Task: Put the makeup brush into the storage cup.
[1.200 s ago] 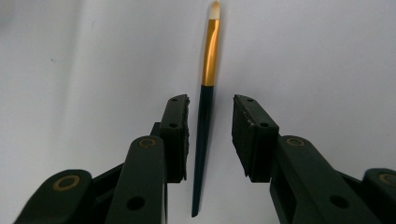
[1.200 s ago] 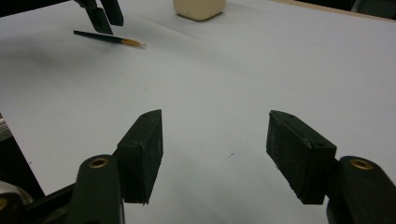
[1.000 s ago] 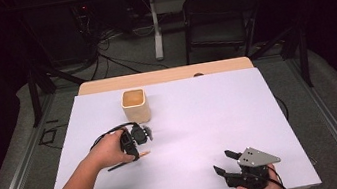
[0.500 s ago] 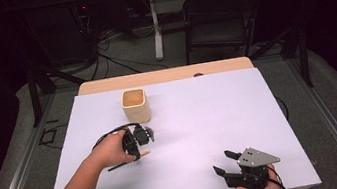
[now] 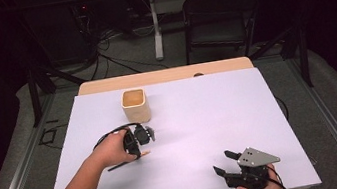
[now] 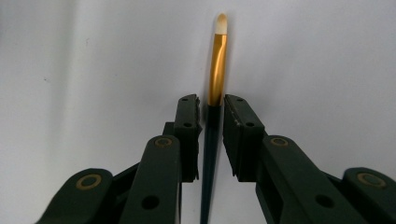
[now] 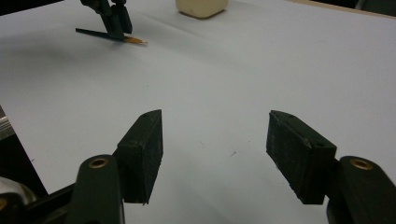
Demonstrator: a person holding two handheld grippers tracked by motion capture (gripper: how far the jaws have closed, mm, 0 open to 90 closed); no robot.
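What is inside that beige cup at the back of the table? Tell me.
From the high view, the beige cup is open at the top; only its pale inner walls show, with nothing visible inside. The bottom is too shadowed to tell for sure. It stands on the white table cover.

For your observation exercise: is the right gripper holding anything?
No, the right gripper stands open, with bare white table between its jaws.

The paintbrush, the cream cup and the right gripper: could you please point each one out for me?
paintbrush (image 6: 217,70): left gripper view, on its gold ferrule.
cream cup (image 5: 136,110): high view, on its front wall.
right gripper (image 7: 215,144): right gripper view, midway between its open fingers.
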